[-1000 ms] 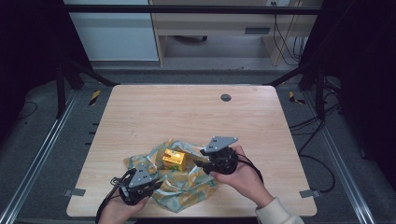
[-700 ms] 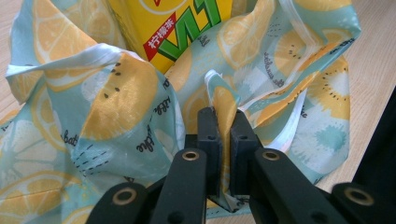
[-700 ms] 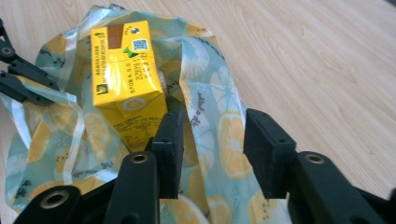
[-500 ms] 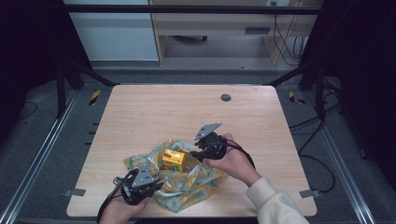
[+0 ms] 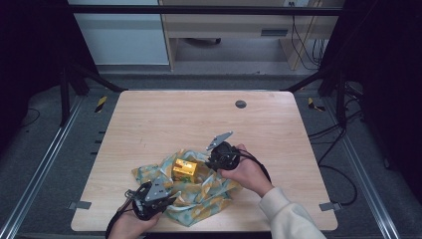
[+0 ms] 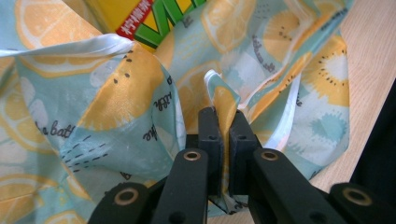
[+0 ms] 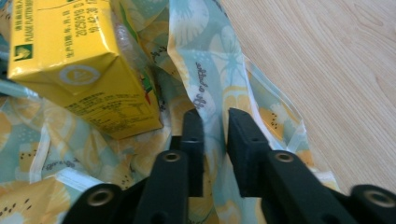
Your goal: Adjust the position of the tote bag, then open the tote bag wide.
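Wooden table [image 5: 149, 124]: both the left gripper [image 6: 223, 128] and right gripper [image 7: 214, 126] pinch the lemon-print cloth [image 5: 209, 196]; at 12 o'clock, the yellow carton [image 5: 184, 169] sits half-buried.

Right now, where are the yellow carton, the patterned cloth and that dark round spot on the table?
Yellow carton [image 5: 184, 169], high view, its top face.
Patterned cloth [image 5: 206, 196], high view, a bare fold near the table's front edge.
Dark round spot [image 5: 241, 104], high view, its centre, near the far edge.

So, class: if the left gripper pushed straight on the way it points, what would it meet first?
Beyond the cloth fold it pinches, the left gripper would probably meet more bunched cloth, then the yellow carton; depth is unclear.
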`<action>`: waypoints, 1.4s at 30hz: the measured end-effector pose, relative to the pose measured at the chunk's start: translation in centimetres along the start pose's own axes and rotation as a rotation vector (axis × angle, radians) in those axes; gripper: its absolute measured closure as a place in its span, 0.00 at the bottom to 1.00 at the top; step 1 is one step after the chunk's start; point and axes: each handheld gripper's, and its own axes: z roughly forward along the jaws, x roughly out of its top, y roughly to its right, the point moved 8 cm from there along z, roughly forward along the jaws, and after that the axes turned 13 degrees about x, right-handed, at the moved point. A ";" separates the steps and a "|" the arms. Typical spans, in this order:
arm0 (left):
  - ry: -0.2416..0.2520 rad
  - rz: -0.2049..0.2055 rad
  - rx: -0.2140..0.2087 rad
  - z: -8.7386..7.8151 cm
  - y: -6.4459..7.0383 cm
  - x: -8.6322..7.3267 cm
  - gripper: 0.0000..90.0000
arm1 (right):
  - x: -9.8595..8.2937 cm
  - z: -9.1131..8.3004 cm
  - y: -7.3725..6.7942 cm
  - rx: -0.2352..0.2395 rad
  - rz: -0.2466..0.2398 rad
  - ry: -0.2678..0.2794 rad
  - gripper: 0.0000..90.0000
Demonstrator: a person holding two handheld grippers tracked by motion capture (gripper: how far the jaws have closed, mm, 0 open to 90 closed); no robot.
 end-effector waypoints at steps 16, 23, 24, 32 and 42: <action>-0.095 0.059 -0.019 0.6 0.6 -1.7 0.99 | 1.1 0.1 1.8 -0.024 0.034 0.023 1.00; -0.110 0.055 -0.003 0.2 0.5 -2.5 0.99 | 0.5 0.9 3.5 -0.028 0.084 0.003 1.00; -0.109 0.052 0.001 0.1 0.4 -2.6 0.99 | 0.4 1.1 3.8 -0.030 0.090 0.002 1.00; -0.115 0.042 0.030 -0.3 0.1 -3.3 0.99 | -0.1 2.4 5.2 -0.036 0.134 -0.018 1.00; -0.125 0.041 0.062 -0.6 -0.5 -3.7 1.00 | -0.5 3.3 6.3 -0.043 0.169 -0.027 1.00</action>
